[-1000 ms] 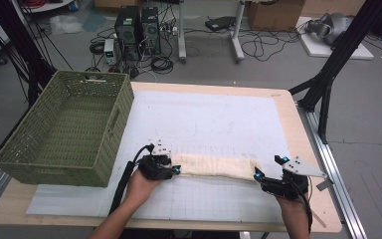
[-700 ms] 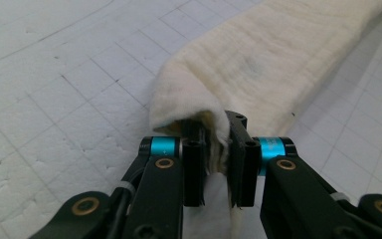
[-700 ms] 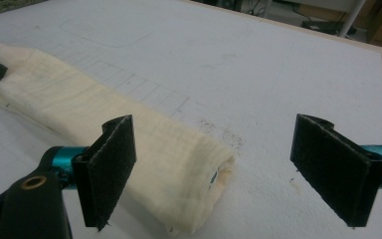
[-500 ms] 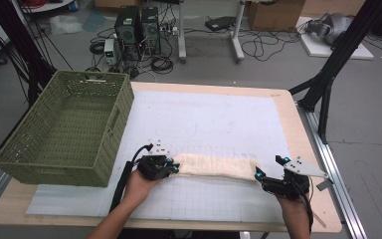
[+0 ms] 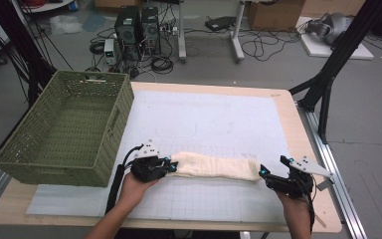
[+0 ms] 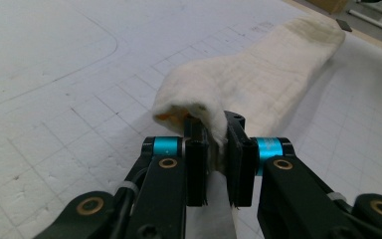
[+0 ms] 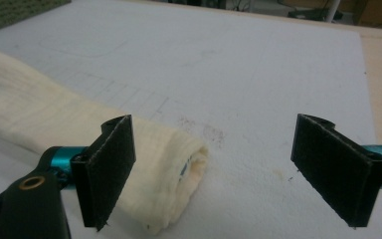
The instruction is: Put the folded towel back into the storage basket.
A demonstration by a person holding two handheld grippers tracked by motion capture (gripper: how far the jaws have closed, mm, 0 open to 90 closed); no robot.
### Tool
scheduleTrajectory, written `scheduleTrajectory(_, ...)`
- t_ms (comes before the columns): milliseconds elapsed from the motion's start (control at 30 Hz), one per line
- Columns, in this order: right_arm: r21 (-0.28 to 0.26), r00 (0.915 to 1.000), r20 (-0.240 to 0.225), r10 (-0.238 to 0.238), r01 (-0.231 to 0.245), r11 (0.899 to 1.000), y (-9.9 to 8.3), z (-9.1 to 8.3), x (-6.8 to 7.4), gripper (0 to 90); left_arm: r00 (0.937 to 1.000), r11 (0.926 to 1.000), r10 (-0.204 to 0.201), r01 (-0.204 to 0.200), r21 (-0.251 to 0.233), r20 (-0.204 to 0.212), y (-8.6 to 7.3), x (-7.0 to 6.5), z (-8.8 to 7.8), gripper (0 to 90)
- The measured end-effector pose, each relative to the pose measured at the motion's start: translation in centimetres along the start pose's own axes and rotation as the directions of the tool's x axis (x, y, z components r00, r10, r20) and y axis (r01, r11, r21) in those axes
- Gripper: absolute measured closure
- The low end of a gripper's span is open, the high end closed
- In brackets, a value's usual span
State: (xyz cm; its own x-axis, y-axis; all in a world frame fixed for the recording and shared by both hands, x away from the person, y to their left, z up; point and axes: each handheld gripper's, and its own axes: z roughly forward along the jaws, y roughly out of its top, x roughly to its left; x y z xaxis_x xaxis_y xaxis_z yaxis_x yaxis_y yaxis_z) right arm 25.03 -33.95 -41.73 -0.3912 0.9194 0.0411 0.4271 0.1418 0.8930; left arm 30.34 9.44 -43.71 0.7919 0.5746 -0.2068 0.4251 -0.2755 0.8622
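My left gripper (image 5: 170,167) is clamped on the left end of the rolled cream towel (image 5: 214,166); its jaws have just been closing, and they now pinch a fold of the cloth between them. A second ago, from above, they stood a little apart around that same end; now they are drawn together on it. Otherwise I see the high view much as it was: the towel lies across the near part of the white gridded mat (image 5: 204,119), left to right, and neither hand has shifted to speak of. The green woven basket (image 5: 64,129) sits at the left edge of the table (image 5: 288,99), apart from the towel. My right gripper (image 5: 262,173) waits at the towel's right end, its jaws spread.

In the left gripper view, the two black pads (image 6: 197,164) press a bunched fold of the towel (image 6: 258,74) at its near end, and the rest of the roll runs away from me over the mat (image 6: 54,59).

In the right gripper view, the gripper (image 7: 236,167) stands wide open. Its left pad (image 7: 110,167) is in front of the towel's rolled end (image 7: 176,174); I cannot tell whether it touches. The right pad (image 7: 335,167) stands well clear of the cloth, over bare mat (image 7: 238,64).
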Motion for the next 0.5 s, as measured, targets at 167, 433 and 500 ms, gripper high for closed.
scheduleTrajectory(167, 0.047, 0.9999, -0.002, 0.014, -0.014, 0.999, -0.4, 0.8, -0.1, 22.8, 1.0, 1.0, 0.003, -0.003, 0.004, 0.004, -0.1, 0.0, -0.2, 80.3)
scheduleTrajectory(433, 0.115, 0.9988, -0.046, -0.013, 0.018, 0.993, -0.8, 2.4, 0.6, 31.3, 0.9998, 0.9998, 0.018, -0.018, 0.008, -0.003, -0.3, -0.2, -0.1, 80.2)
scheduleTrajectory(500, 0.176, 0.9967, -0.076, -0.026, 0.04, 0.984, -1.2, 3.4, 0.9, 34.6, 0.9998, 0.9998, 0.022, -0.022, 0.004, -0.001, -0.3, -0.2, -0.2, 80.2)
